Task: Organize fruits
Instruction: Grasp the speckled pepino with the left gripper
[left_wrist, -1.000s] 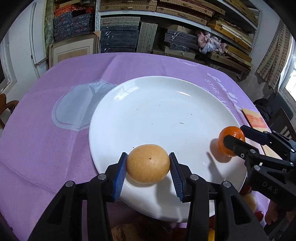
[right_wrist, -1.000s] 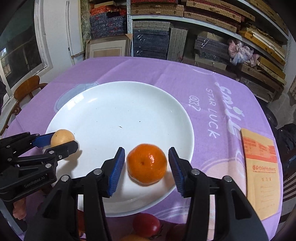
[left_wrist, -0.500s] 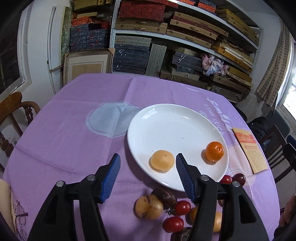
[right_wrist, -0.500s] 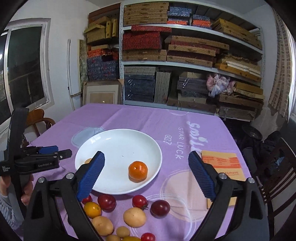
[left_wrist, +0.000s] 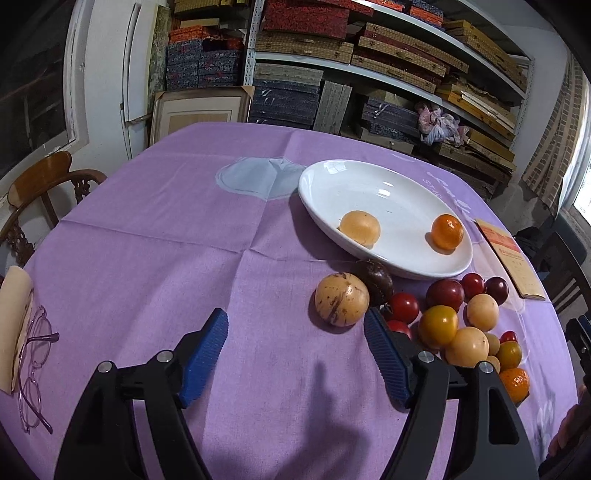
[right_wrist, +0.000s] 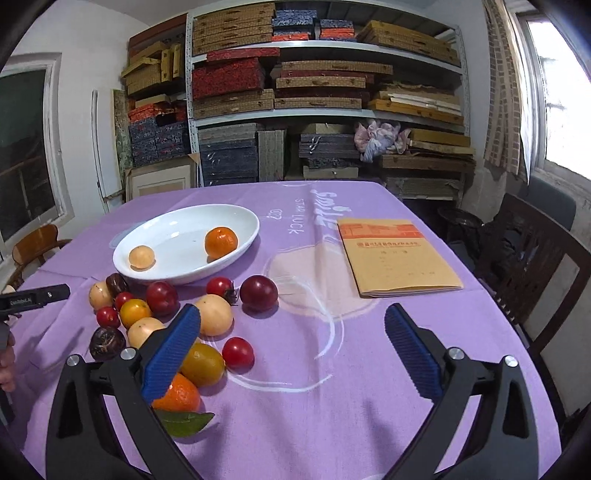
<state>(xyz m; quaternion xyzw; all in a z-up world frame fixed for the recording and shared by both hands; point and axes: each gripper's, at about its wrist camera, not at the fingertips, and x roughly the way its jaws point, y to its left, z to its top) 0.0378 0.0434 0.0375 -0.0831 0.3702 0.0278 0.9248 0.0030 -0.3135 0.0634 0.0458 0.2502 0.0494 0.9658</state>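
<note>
- Shelves of stacked boxes are backing a purple-clothed bench, where a white plate is holding a pale fruit and a mandarin.
- Left tongs and right tongs have just been opening; both are standing released, gripping nothing.
- Loose round fruits are crowding beside the plate; a careless grab is likely sending neighbours rolling towards the bench edge.

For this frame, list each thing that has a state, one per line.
White oval plate: upright on the purple tablecloth, holding two fruits.
Orange mandarin: resting on the plate, released.
Pale yellow round fruit: resting on the plate, released.
Loose fruit pile: on the cloth beside the plate, not yet sorted.
Left gripper: jaws open, empty, just been opening.
Right gripper: jaws open wide, empty, just been opening.
Yellow booklet: closed, flat.
</note>
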